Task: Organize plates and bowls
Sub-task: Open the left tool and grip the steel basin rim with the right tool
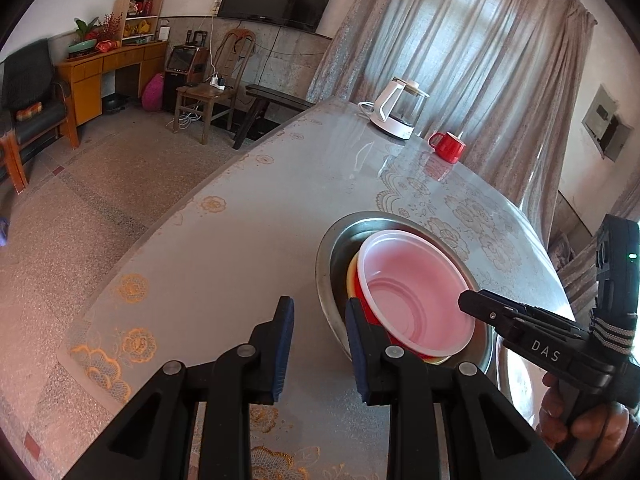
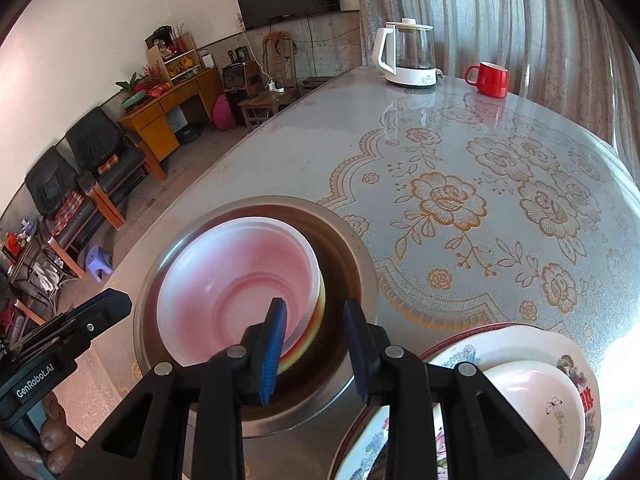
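- The red plastic bowl (image 1: 416,296) sits nested on a yellow bowl (image 1: 352,276), and both lie inside the wide metal basin (image 1: 326,248) on the table (image 1: 240,240) with the lace-pattern cover.
- The red bowl is tilted, its open mouth facing up and slightly toward the grippers, and it sits off-centre toward 1 side of the basin.
- The left gripper (image 1: 318,344) is released, with nothing between its 2 blue pads; its right finger lies just beside the red bowl's near wall, though whether it touches is unclear.
- The right gripper (image 2: 314,354) is also spread and grasps nothing; its left pad hangs over the red bowl's rim while its right pad hangs over the basin's bare floor, so the bowl wall lies roughly between them.
- Judged from that straddle, the right gripper is the better placed to pinch the rim: the wall runs across its gap, and closing would catch it.
- To the right gripper's own right, a floral plate (image 2: 520,340) holds a white bowl (image 2: 536,396), a likely place for stacking.
- A kettle (image 2: 408,56) and red mug (image 2: 490,78) stand well apart at the far edge.
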